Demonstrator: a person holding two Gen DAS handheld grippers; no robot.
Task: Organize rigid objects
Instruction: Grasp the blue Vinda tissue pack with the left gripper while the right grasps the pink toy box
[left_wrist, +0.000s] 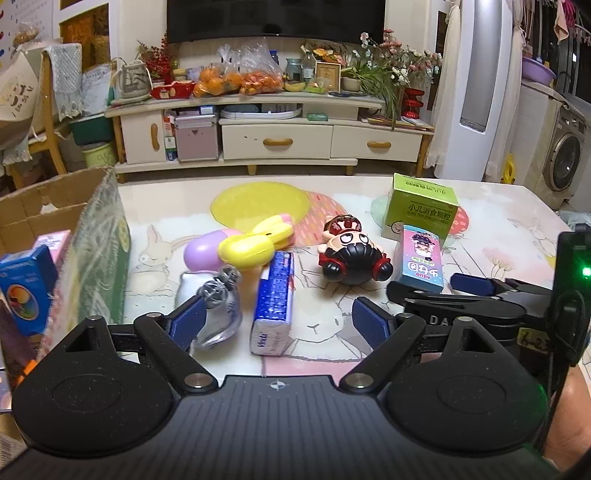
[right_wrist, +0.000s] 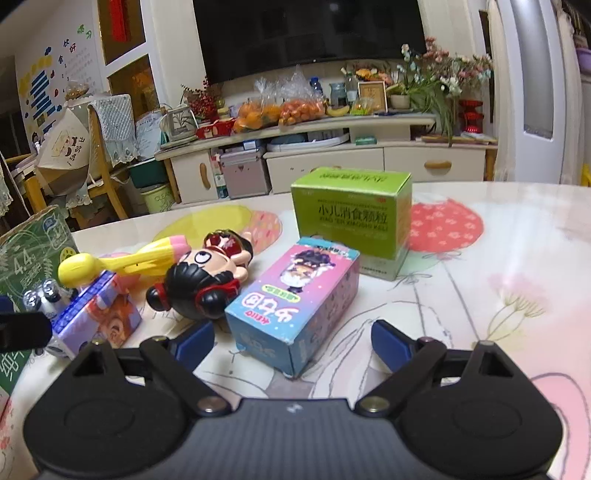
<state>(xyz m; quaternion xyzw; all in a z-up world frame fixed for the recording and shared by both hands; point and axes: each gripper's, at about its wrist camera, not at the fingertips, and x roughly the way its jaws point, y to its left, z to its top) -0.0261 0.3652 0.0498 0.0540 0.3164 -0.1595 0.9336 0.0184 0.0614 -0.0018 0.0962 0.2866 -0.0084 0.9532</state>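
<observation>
Reach step | left gripper (left_wrist: 279, 319) wide open, empty, blue-and-white rectangular carton (left_wrist: 274, 301) lying between its fingers on the table | right gripper (right_wrist: 293, 341) wide open, empty, straddling pink-and-blue cartoon box (right_wrist: 295, 301) | next, I'd judge: close, lift, carry to brown cardboard box (left_wrist: 48, 201) at left.

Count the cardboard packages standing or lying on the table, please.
3. The green box stands at the back, the pink and blue box lies in front of it, and the blue carton lies left of the doll. Others may be hidden.
</observation>
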